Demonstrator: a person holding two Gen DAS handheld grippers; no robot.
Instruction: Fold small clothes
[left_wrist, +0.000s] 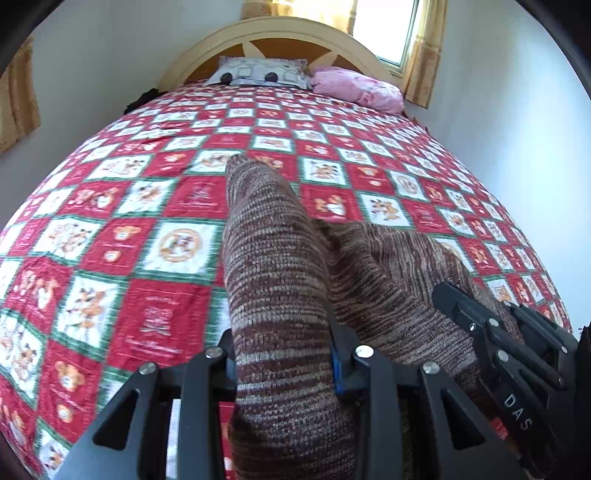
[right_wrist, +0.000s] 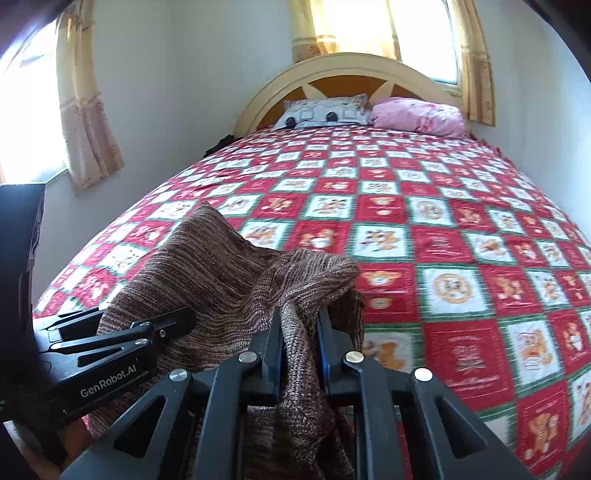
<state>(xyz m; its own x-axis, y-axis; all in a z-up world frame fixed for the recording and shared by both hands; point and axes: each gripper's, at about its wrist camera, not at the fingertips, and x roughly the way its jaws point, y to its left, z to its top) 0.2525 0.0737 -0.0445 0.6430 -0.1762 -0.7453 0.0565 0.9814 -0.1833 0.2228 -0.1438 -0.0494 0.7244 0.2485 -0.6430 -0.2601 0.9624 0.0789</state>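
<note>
We find the left tool (left_wrist: 284, 354) clamped on a fold of the brown knitted garment (left_wrist: 280, 258), and the right tool (right_wrist: 299, 343) clamped on another fold of it. The garment hangs bunched between both tools, just above the near end of the bed's red checked quilt (right_wrist: 461, 236).

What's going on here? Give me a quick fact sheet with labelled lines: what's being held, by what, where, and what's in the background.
item: brown striped knit garment
left gripper: shut on the garment
right gripper: shut on the garment
surface: bed with red, white and green patchwork quilt
pillows: grey patterned pillow and pink pillow at the headboard
background: curtained window behind the headboard
fold state: garment bunched, not yet flat
</note>
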